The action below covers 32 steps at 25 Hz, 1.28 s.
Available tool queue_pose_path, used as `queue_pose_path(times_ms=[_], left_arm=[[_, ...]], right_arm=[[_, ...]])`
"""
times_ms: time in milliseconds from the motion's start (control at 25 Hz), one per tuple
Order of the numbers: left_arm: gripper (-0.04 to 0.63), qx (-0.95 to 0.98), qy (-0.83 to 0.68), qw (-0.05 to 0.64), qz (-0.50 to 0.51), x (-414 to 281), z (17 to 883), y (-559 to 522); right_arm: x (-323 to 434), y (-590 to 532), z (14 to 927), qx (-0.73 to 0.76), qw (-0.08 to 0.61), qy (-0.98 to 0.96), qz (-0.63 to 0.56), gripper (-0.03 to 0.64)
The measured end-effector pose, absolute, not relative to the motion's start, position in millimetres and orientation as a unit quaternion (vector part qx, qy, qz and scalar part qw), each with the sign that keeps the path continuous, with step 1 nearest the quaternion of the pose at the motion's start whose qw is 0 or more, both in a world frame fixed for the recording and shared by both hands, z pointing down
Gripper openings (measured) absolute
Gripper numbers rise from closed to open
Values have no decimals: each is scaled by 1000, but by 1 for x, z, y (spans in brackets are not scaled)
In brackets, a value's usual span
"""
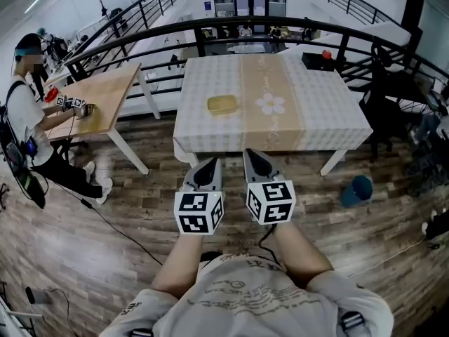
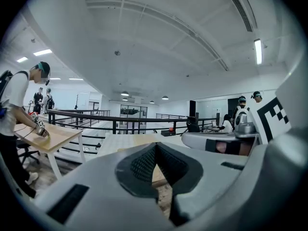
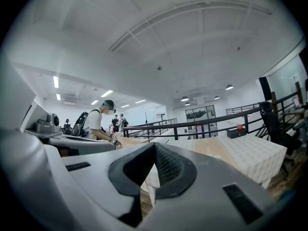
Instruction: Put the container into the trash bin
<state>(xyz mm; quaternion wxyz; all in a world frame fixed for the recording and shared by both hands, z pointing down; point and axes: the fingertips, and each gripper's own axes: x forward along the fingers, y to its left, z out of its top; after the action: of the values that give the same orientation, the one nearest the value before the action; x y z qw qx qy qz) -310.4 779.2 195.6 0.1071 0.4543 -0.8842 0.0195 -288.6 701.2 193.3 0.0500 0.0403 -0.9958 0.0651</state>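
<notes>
Task not started. Yellow container (image 1: 222, 104) lies on the table (image 1: 323, 111), left of centre. Left gripper (image 1: 210, 163) and right gripper (image 1: 251, 154) are closed on nothing, short of the table's near edge. The blue bin (image 1: 356, 190), likely the trash bin, stands on the floor off the table's near right corner. Grasp, carry and drop all remain.

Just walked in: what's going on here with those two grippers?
A person stands facing a cloth-covered table, holding a left gripper and a right gripper, both shut and empty, short of it. The yellow container lies untouched on the table; the blue trash bin sits on the floor to its right. Another person is at a wooden table.
</notes>
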Motion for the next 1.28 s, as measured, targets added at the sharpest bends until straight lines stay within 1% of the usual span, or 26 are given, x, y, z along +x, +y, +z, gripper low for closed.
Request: queue_pose_path(times_ms=[240,520,920,1280], left_arm=[[5,450,-885,116,15,-308,204,775],[5,458,-882,111,13,-332,218,759],[5,469,-876,106,17,-414,225,723],[5,471,-874,121,25,-519,230,694]], right_arm=[[-288,697,194,34,51,-996,64,3],[-311,685,207,38,53,-996,53,3],[-389,653,211,51,51,-997,39,3],[-488,621,217,60,66,-995,42,3]])
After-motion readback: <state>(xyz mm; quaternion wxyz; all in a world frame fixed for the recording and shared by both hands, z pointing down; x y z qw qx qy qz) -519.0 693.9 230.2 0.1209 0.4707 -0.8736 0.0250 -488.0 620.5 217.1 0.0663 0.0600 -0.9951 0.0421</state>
